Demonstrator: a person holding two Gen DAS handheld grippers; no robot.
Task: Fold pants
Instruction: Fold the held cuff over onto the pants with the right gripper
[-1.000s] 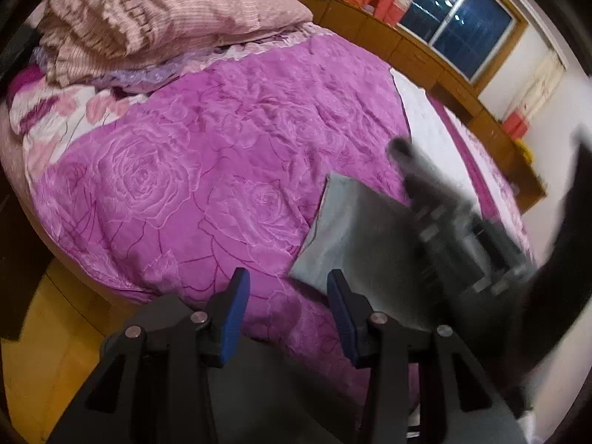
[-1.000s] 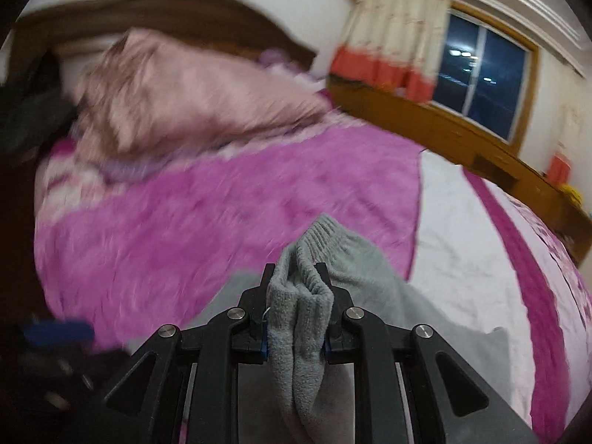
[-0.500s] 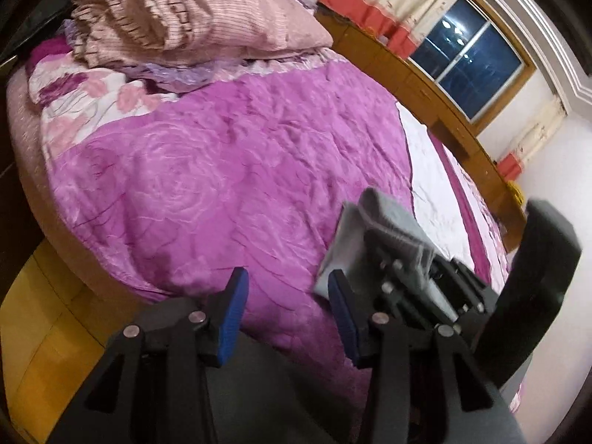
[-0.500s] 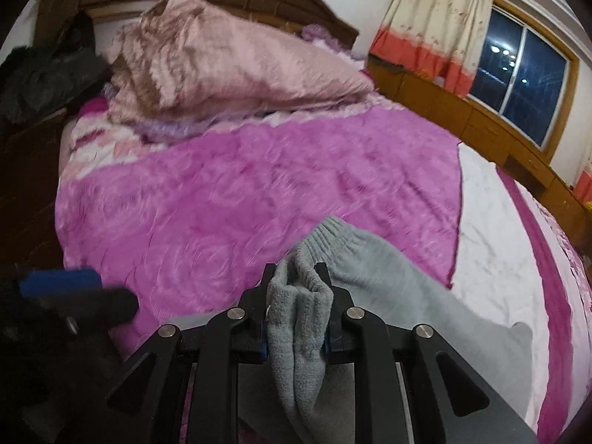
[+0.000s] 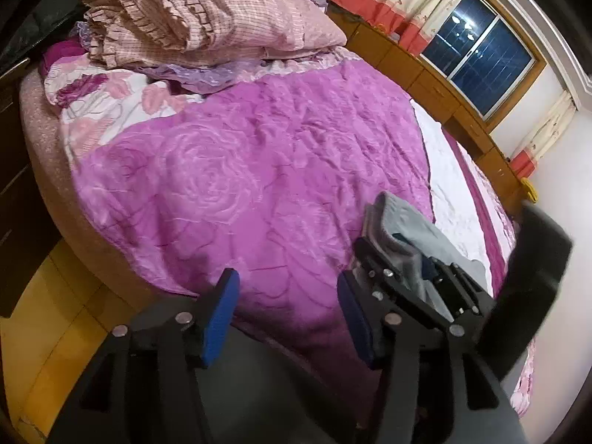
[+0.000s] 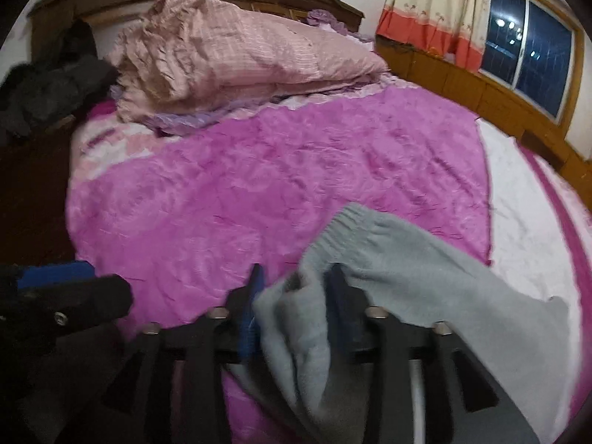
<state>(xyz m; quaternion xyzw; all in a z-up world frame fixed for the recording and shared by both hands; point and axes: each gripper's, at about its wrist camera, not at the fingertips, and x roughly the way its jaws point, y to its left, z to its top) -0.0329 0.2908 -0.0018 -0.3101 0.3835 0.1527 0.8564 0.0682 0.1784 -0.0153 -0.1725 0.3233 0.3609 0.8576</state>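
Observation:
The grey pants lie on the purple bedspread, ribbed waistband pointing toward the pillows. My right gripper has its jaws parted, with a bunch of the grey cloth loose between them. It also shows in the left wrist view, with grey pants beyond it. My left gripper is open and empty over the bed's near edge, just left of the right gripper.
A pink checked quilt and pillows are piled at the head of the bed. A white sheet covers the bed's right side. A wooden ledge and window run along the far side. Yellow floor lies at left.
My right gripper's jaws have opened from a tight grip on the grey cloth. The waistband has dropped lower onto the bedspread. My left gripper stayed open and drifted little.

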